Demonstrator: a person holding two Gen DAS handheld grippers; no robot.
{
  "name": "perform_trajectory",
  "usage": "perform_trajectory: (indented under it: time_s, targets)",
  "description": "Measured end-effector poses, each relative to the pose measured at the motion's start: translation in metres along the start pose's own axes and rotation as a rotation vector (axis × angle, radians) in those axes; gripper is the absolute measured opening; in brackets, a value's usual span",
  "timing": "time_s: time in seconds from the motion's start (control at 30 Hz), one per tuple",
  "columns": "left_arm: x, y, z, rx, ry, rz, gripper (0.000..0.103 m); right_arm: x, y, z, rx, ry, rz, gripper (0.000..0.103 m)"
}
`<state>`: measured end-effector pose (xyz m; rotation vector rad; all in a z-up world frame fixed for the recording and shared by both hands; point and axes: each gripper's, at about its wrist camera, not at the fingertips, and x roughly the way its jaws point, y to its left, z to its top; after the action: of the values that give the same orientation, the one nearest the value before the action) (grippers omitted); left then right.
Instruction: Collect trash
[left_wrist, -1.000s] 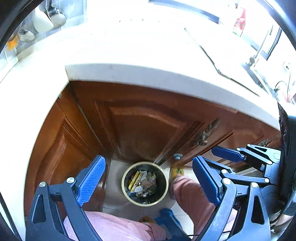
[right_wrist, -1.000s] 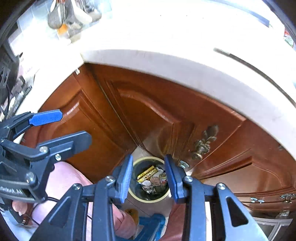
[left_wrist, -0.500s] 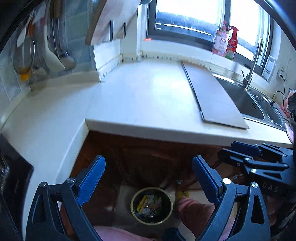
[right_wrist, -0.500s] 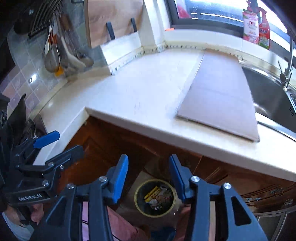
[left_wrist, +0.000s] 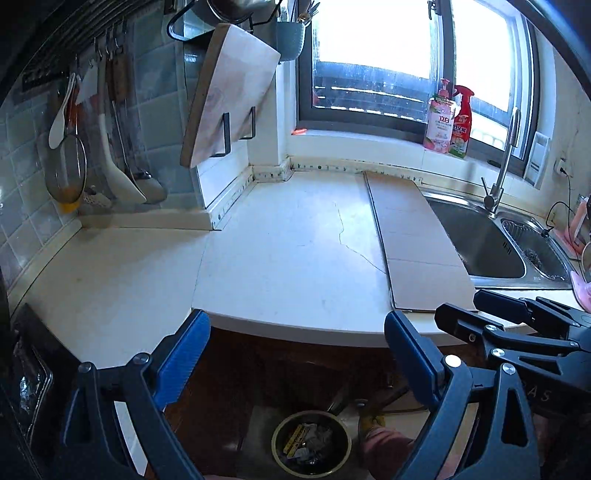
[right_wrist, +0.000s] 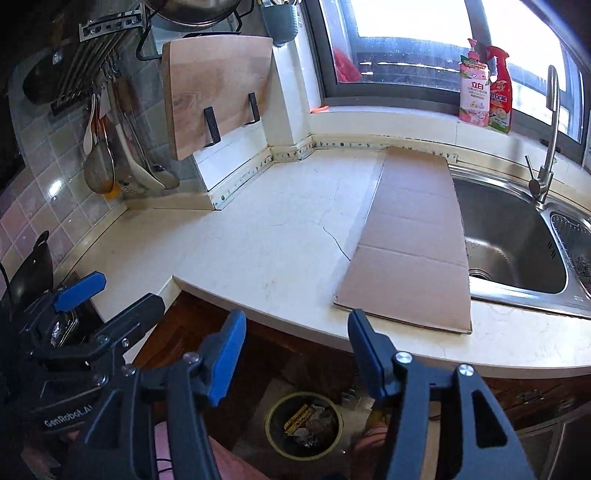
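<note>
Kitchen counter (left_wrist: 288, 258) fills my view. Left gripper (left_wrist: 295, 354) gapes wide, empty; right gripper (right_wrist: 295, 350), jaws just opening, grasps nothing. Below both, trash bin (right_wrist: 303, 424) sits on the floor against the cabinet, holding wrappers. Cardboard sheet (right_wrist: 410, 236) adjoins the sink (right_wrist: 513, 240).

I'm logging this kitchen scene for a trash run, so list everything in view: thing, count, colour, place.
Bin: one, dark with yellowish rim, floor below counter, holds trash.
Cardboard: one, brown, flat on counter beside sink.
Counter: one, white.
Sink: one, steel, right.
Tap: one, steel, behind sink.
Bottles: two, pink and red, windowsill.
Board: one, wooden, wall bracket.
Utensils: several, hanging left.
Left claw: blue pads, open, empty.
Right claw: blue pads, just been opening, empty.
</note>
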<state>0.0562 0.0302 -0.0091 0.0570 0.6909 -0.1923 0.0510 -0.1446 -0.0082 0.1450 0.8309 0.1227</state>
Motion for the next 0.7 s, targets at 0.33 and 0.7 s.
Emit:
perform_trajectory:
  time_s: [0.33,0.7]
  targets:
    - [-0.018,-0.001,0.009,-0.016,-0.031,0.024,0.095,-0.018,0.003,0.003,0.028,-0.040,-0.033,0.059]
    - [-0.025,0.001,0.009,-0.031,-0.022,0.062,0.095,-0.030,0.007,-0.002,0.008,-0.069,-0.044,0.059]
